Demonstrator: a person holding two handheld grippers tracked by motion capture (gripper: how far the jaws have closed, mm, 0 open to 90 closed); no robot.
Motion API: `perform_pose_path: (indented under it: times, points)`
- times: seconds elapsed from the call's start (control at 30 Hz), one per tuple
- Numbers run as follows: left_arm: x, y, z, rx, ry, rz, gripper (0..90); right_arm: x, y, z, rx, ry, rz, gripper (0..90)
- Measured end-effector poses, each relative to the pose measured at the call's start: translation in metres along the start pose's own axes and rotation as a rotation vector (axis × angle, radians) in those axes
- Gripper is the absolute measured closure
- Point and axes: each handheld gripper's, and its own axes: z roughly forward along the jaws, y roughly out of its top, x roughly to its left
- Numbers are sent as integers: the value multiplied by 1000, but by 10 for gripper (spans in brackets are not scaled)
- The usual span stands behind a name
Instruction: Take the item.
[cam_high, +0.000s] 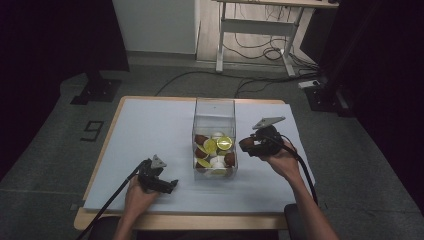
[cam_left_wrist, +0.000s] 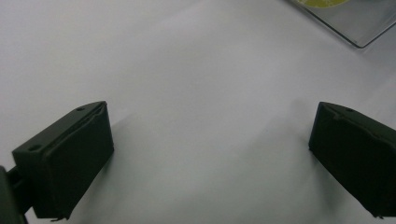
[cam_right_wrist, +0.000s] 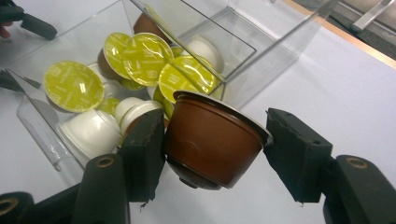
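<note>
A clear plastic box (cam_high: 214, 112) stands mid-table and holds several coffee capsules (cam_high: 216, 146), brown, white and yellow-lidded. My right gripper (cam_high: 250, 145) hovers just right of the box. In the right gripper view the right gripper (cam_right_wrist: 215, 140) is shut on a brown capsule (cam_right_wrist: 210, 142), tilted on its side, just outside the box wall (cam_right_wrist: 196, 56). My left gripper (cam_high: 167, 186) rests low near the table's front edge, left of the box. In the left gripper view the left gripper (cam_left_wrist: 210, 140) stands open over bare white table with nothing between its jaws.
The white table top (cam_high: 150, 135) has a wooden rim. A corner of the clear box (cam_left_wrist: 355, 23) lies at the upper right of the left gripper view. Cables and a desk frame (cam_high: 260, 30) sit on the floor beyond the table.
</note>
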Motion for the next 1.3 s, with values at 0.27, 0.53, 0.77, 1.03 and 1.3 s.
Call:
perform_pose_path:
  times: [0.27,0.53,0.77,1.03,1.3]
  points:
    - [0,0,0,0,0,0,0,-8,-10,-1,-4,-23,22,393]
    - [0,0,0,1,-1,1,0,-15,-20,2,6,-40,35,393]
    - [0,0,0,1,-1,0,0,-22,-35,6,11,-58,65,393]
    - [0,0,0,0,-1,0,0,-27,-46,14,16,-70,78,393]
    - [0,0,0,1,-1,-1,0,-29,-58,24,38,-77,91,393]
